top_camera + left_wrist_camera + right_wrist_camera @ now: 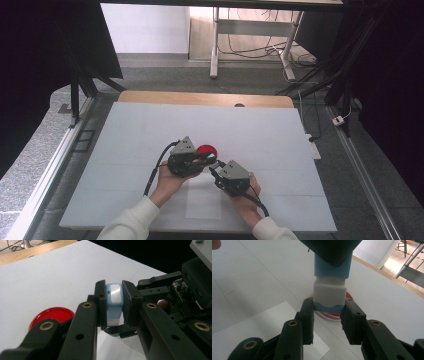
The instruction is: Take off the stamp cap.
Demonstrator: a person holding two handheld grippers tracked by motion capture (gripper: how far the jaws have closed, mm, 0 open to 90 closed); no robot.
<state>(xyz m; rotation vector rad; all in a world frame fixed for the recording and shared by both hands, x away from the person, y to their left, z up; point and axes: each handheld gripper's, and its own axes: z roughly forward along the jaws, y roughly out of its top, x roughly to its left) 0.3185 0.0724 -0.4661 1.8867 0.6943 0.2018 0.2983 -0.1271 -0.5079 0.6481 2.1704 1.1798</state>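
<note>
the blue and white object (114, 305) is held up above the white tabletop (150, 135), between the two tools, a little in front of the person, near the middle of the tabletop. in the left gripper view the left tool (113, 303) has its two black jaws closed on the blue upper part of the object, one pad pressing on each side, and a pale shiny window on the blue part looks toward the camera. in the right gripper view the right tool (327, 312) has its jaws at the lower end of the object, where a white cap-like piece sits over a blue edge; the pads lie against the two sides of this end, so this tool also grips it. no earlier moment can be compared, so only this grip is told. the object therefore hangs between both tools and does not touch the tabletop. a red round dish (207, 150) lies flat on the tabletop just behind the tools in the high view, and in the right gripper view it is partly hidden behind the object. a paler white sheet (203, 202) lies on the tabletop between the person's forearms, near the close edge. both hands wear white sleeves (131, 223) and hold the tools close together, almost touching.
</note>
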